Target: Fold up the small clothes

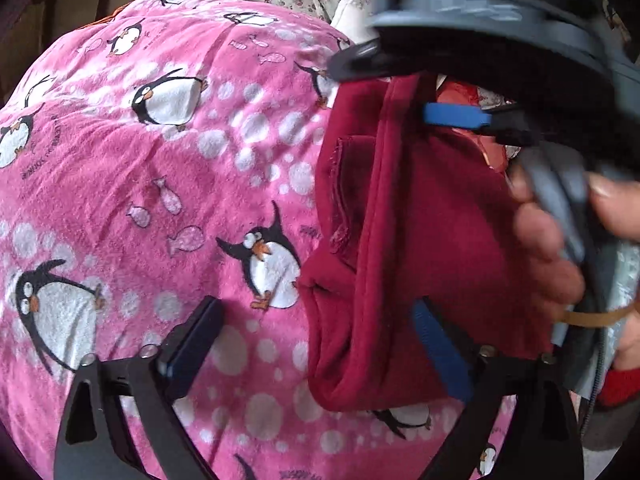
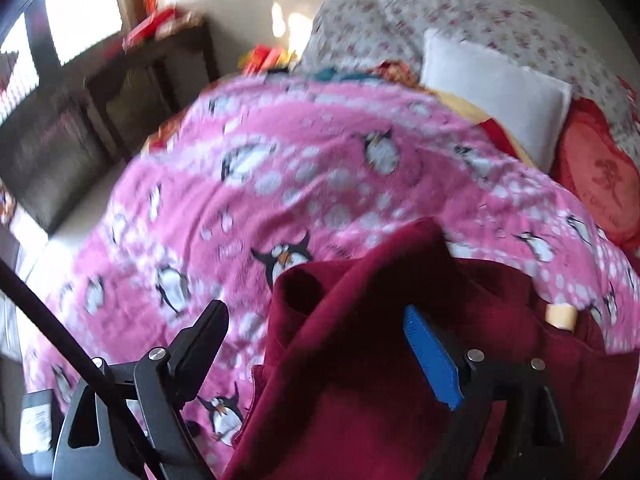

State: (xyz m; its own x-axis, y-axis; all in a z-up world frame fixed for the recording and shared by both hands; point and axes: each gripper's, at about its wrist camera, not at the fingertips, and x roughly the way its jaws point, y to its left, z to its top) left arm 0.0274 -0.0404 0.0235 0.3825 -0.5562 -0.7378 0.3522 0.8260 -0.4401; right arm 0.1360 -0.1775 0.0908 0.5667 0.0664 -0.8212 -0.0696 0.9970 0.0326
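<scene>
Item one, far left in my right wrist view: a dark wooden table [image 2: 152,64] beside the bed, red boxes on top, blurred.

Item two: pink fleece blanket printed with penguins, fish and white bubbles [image 1: 160,168], covering the bed and filling most of both views.

Item three: my left gripper [image 1: 316,348], jaws spread wide. Its left finger hangs over bare blanket; its blue-padded right finger lies against the garment's front. Nothing is pinched.

Item four, the task piece: a small dark red fleece garment [image 1: 400,240], bunched and partly folded, lying on the blanket right of centre.

Item five: my right gripper [image 2: 320,352], jaws also wide, the garment's folds rising between them; I see no pad pressing.

Item six: a white cushion [image 2: 500,92], a red embroidered cushion [image 2: 600,176] and floral bedding [image 2: 480,28] at the bed's head.

Item seven, far right in the left view: a hand [image 1: 560,240] on the right gripper's grey body, blocking the garment's right edge.
</scene>
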